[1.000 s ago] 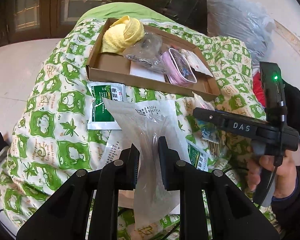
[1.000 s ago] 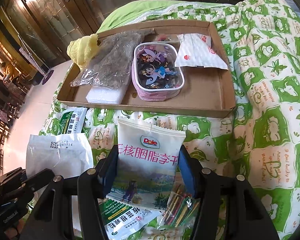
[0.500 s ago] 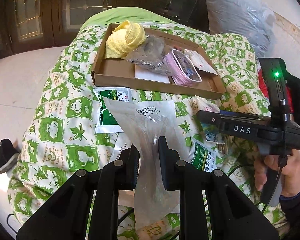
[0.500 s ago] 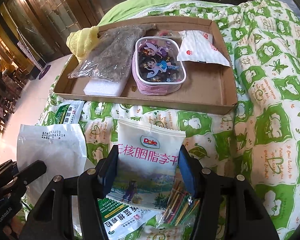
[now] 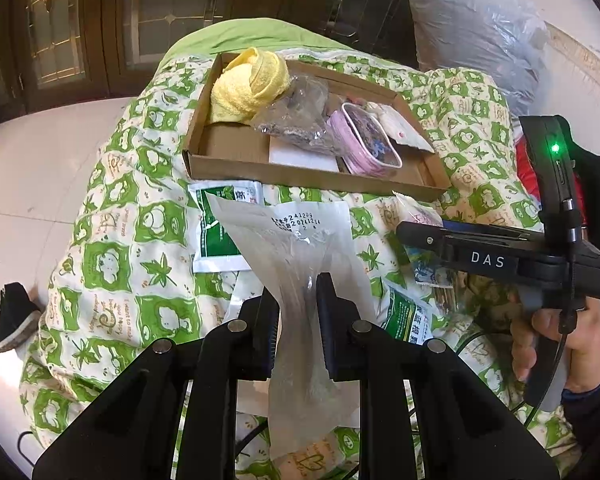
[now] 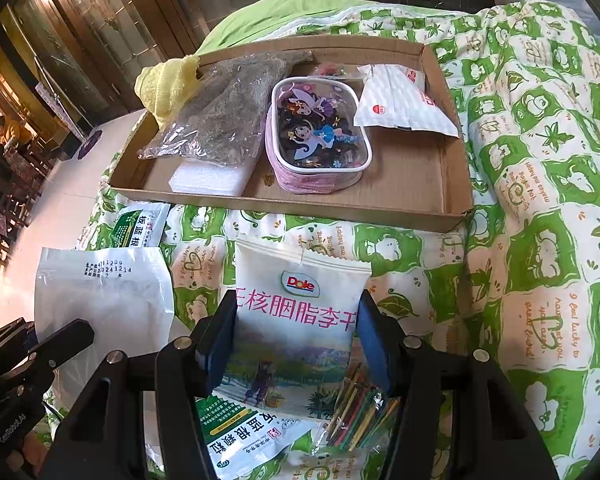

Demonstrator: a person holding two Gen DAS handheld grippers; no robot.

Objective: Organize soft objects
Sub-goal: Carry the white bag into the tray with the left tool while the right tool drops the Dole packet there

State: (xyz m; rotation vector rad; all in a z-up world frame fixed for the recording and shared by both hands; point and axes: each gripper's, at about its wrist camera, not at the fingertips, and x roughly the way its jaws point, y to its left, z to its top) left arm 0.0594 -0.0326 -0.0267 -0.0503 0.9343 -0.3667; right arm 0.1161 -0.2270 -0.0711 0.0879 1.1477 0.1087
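Note:
My left gripper (image 5: 298,296) is shut on a translucent white plastic pouch (image 5: 292,240), pinching its middle so that it flares out above the fingers. My right gripper (image 6: 296,312) is shut on a white Dole snack packet (image 6: 300,300), with the pads against its two side edges. Beyond both lies a shallow cardboard tray (image 6: 284,210) on the green-and-white quilt. It holds a yellow towel (image 5: 248,84), a clear bag of dried stuff (image 6: 216,128), a pink cartoon pouch (image 6: 316,136), a white foam piece (image 6: 212,176) and a white packet (image 6: 400,108).
Green-and-white sachets (image 6: 140,224) (image 6: 240,432) and a bag of coloured sticks (image 6: 360,412) lie on the quilt (image 6: 540,200) under the grippers. A grey plastic sack (image 5: 480,36) stands at the back right. At the left the bed drops to a pale floor with a black shoe (image 5: 14,320).
The left wrist view has tilted a little, so the tray sits slightly lower and further right in it. Both grips hold as before.

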